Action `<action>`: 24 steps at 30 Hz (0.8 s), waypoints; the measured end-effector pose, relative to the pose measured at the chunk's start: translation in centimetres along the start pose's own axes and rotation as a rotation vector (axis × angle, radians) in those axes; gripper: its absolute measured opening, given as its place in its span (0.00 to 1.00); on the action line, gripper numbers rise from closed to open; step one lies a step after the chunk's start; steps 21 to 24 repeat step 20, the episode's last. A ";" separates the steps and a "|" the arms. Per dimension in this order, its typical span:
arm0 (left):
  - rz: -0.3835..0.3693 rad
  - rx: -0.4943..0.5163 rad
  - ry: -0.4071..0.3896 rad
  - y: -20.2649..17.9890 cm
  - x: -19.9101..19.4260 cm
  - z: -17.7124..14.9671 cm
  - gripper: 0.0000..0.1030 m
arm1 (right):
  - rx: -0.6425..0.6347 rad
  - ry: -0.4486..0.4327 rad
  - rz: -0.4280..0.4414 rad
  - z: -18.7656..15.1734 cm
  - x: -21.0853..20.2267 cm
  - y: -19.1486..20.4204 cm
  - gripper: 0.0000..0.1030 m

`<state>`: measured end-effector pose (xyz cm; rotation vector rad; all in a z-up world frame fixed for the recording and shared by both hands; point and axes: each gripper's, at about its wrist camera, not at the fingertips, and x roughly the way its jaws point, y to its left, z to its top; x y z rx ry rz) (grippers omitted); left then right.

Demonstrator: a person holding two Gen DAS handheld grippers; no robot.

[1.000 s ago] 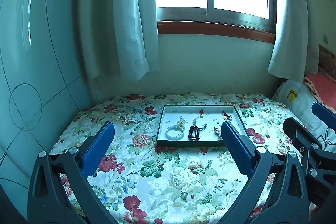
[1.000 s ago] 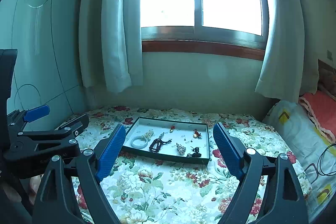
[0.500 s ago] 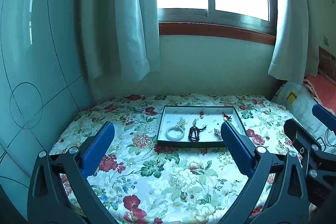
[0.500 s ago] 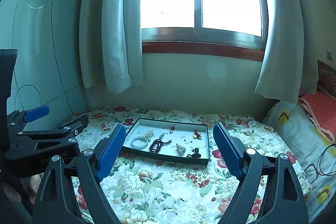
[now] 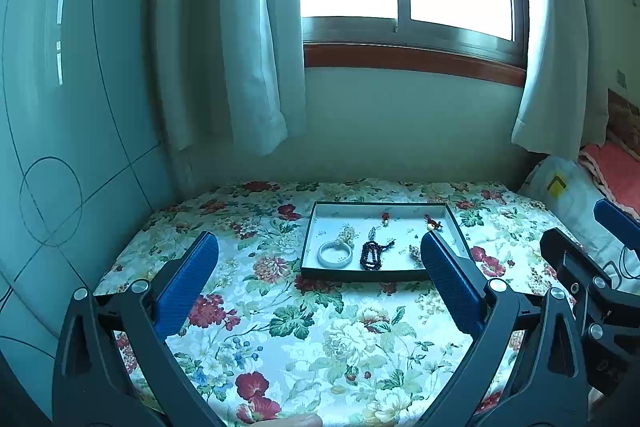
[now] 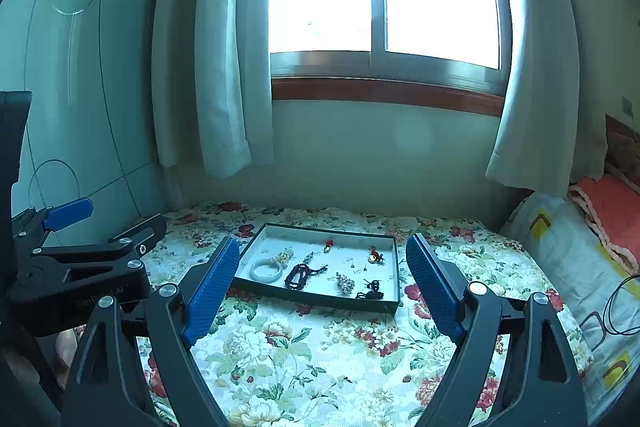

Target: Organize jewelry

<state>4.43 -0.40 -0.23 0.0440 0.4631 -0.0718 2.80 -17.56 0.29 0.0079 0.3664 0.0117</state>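
Note:
A dark-rimmed tray (image 5: 307, 254) (image 6: 320, 301) with a white floor lies on the floral cloth. In it are a white bangle (image 5: 335, 253) (image 6: 266, 269), a dark bead string (image 5: 372, 254) (image 6: 299, 275), a pearl cluster (image 5: 346, 235) (image 6: 283, 257), a red charm (image 5: 385, 216) (image 6: 329, 244) and other small pieces. My left gripper (image 5: 320, 255) is open and empty, short of the tray. My right gripper (image 6: 323, 259) is open and empty, also short of it.
The floral cloth (image 5: 280, 327) covers a table against the wall under a window with curtains (image 5: 256, 67). Pillows and bedding (image 6: 580, 247) lie to the right. The left gripper's body (image 6: 80, 267) shows at the left of the right wrist view.

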 end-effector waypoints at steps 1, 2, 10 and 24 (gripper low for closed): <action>-0.001 -0.002 0.002 0.0 0.0 0.0 0.98 | 0.000 0.000 0.000 0.0 0.0 0.0 0.82; -0.002 -0.005 0.004 0.1 0.1 0.0 0.98 | -0.001 0.002 0.000 0.0 0.0 0.0 0.82; 0.012 -0.017 -0.011 0.4 0.3 -0.3 0.98 | -0.003 0.008 0.002 -0.3 -0.2 0.1 0.82; 0.039 -0.041 0.051 1.7 3.3 -0.7 0.98 | 0.002 0.046 -0.005 -0.8 1.0 -0.7 0.82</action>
